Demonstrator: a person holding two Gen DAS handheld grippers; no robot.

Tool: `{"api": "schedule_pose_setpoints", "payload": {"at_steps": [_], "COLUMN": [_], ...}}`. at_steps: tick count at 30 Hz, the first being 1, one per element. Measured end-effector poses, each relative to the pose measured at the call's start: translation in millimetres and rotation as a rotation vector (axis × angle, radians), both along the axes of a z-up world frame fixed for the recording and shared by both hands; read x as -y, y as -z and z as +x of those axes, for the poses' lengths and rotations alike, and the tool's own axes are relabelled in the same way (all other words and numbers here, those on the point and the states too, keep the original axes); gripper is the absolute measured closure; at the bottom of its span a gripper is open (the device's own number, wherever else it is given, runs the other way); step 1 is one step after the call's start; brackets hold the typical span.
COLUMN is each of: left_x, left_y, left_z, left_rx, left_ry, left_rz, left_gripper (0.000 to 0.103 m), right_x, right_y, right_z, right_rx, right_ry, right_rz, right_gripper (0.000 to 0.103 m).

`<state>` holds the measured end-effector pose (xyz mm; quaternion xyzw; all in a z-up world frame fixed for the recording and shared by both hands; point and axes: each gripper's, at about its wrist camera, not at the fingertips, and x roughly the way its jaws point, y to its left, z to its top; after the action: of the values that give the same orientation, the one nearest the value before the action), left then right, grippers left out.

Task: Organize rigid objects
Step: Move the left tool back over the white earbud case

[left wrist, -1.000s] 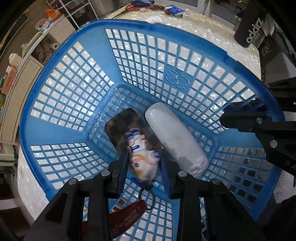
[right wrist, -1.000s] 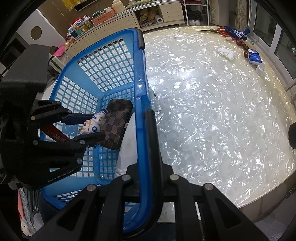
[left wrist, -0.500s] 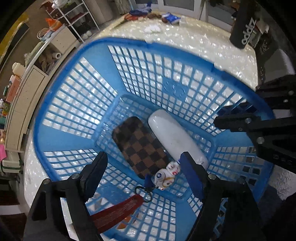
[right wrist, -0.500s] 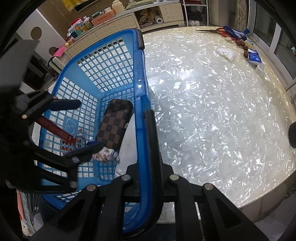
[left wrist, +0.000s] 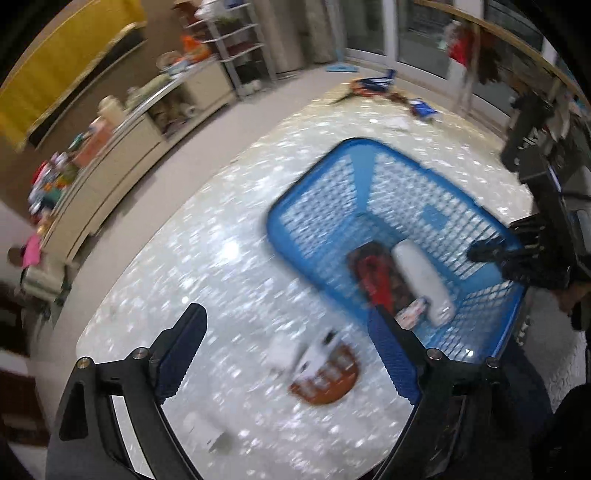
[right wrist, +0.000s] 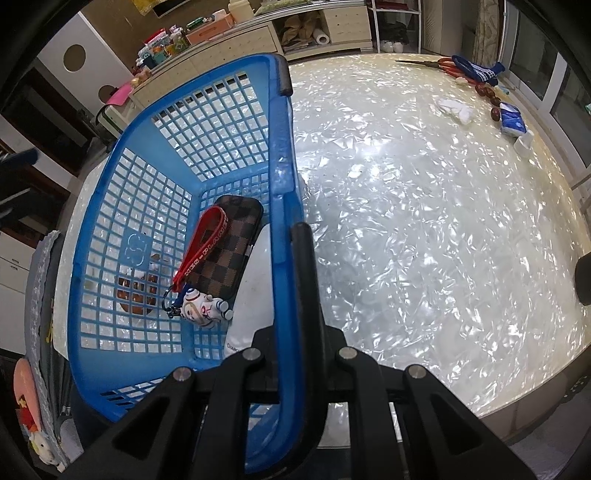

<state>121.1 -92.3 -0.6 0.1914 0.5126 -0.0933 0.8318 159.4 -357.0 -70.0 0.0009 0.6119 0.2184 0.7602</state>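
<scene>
As the left gripper stood clear of the basket, we noted its jaws had just been opening and now gaped wide with nothing between them. We judged the drop-off step finished: the toy keyring lay on the basket floor, its red strap draped over the checked case, with the white case alongside against the near wall. The right gripper was clamped tight on the basket's rim, which we took to be steadying it.

We judged the next step to be fetching another loose thing. In the blurred left view, a white-and-brown object lay on the table between the spread fingers, and a small white object sat nearer the camera; neither could we identify. Picking either would call for lowering the open jaws squarely over it before closing, while the right hand keeps the basket from sliding.

Surface: glossy, pearl-patterned tabletop, strongly reflective, probably slick. At its far edge lay scissors, a blue cloth, a crumpled tissue, some dark round items and a blue packet. Room: cluttered low cabinets along the wall, windows on the far side.
</scene>
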Motion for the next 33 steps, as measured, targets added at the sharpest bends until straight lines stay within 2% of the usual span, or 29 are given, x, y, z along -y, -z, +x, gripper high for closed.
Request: {"api": "schedule_pose_setpoints", "payload": {"at_steps": [6, 14, 22, 33], "left_x": [-77, -161, -202, -237], "left_y": [6, 48, 91, 143], "left_z": [-23, -55, -73, -63], "left_rx": [0.005, -0.085, -0.160, -0.212], "left_ry": [-0.155, -0.408, -0.610, -0.770], "left_rz": [0.029, -0.037, -0.162, -0.199], "left_gripper": [0.012, 0.012, 0.012, 0.012], "right_x": [-4, -6, -5, -4], "right_y": [3, 3, 4, 2], "right_z": [1, 0, -1, -1], "right_rx": [0.002, 0.002, -0.001, -0.006], "right_ry": [-0.004, -0.008, -0.002, 0.002], "right_rz": [-0.007, -0.015, -0.014, -0.013], "right_gripper": [0.093, 0.093, 0.093, 0.093]}}
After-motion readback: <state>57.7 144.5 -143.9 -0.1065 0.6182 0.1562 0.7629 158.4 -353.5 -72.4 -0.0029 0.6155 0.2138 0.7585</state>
